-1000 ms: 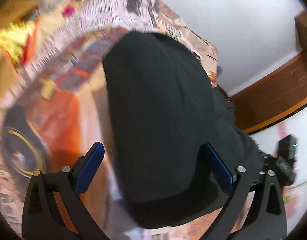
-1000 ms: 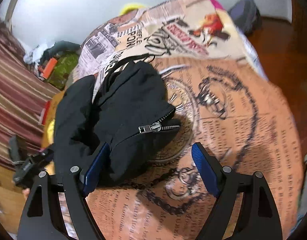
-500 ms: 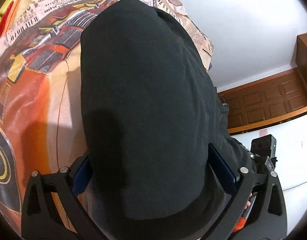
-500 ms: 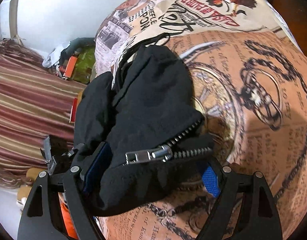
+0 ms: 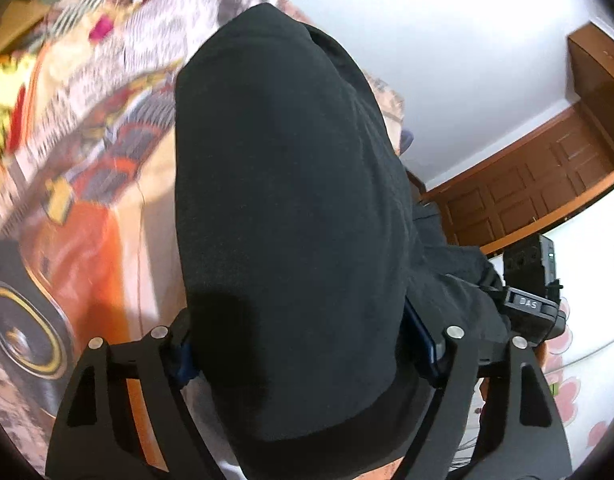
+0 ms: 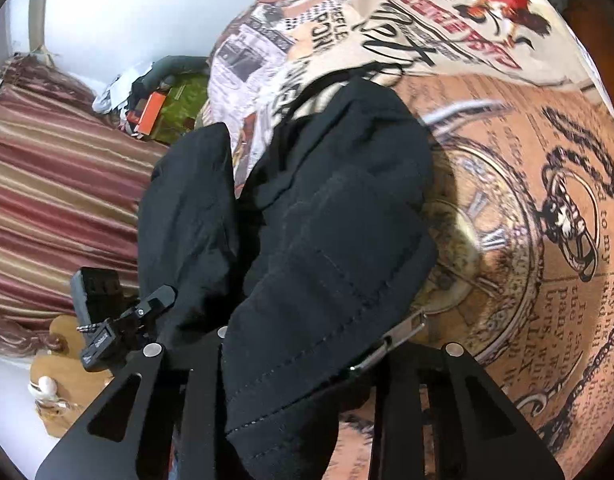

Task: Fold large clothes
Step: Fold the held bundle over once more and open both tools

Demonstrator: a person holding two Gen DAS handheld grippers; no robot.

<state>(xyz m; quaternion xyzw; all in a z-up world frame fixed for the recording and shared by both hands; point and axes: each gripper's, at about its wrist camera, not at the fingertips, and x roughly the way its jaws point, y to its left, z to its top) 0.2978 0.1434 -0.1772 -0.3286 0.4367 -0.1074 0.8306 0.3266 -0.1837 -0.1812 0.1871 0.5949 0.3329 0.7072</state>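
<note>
A black zip-up jacket (image 5: 291,180) lies bunched on a bed covered by a printed sheet (image 5: 87,220). A thick fold of it fills my left gripper (image 5: 303,350), whose jaws are closing with both blue pads (image 5: 421,344) against the cloth. In the right wrist view the jacket (image 6: 339,208) spreads over the clock-print sheet (image 6: 547,240). My right gripper (image 6: 303,356) is closing on the front edge by the metal zipper (image 6: 403,330), and cloth hides its pads. The left gripper's black housing (image 6: 107,320) shows beyond the jacket.
A striped curtain (image 6: 47,184) hangs past the bed's left side, with a pile of clutter (image 6: 155,104) beside it. Brown wooden panelling (image 5: 527,192) and a white wall stand behind the bed. The right gripper's housing (image 5: 531,304) sits at the jacket's right.
Both grippers went from open beside the jacket to closing on it. The right one slid forward over the zipper edge, hiding the zipper pull. The left one lifted slightly with the fold.
</note>
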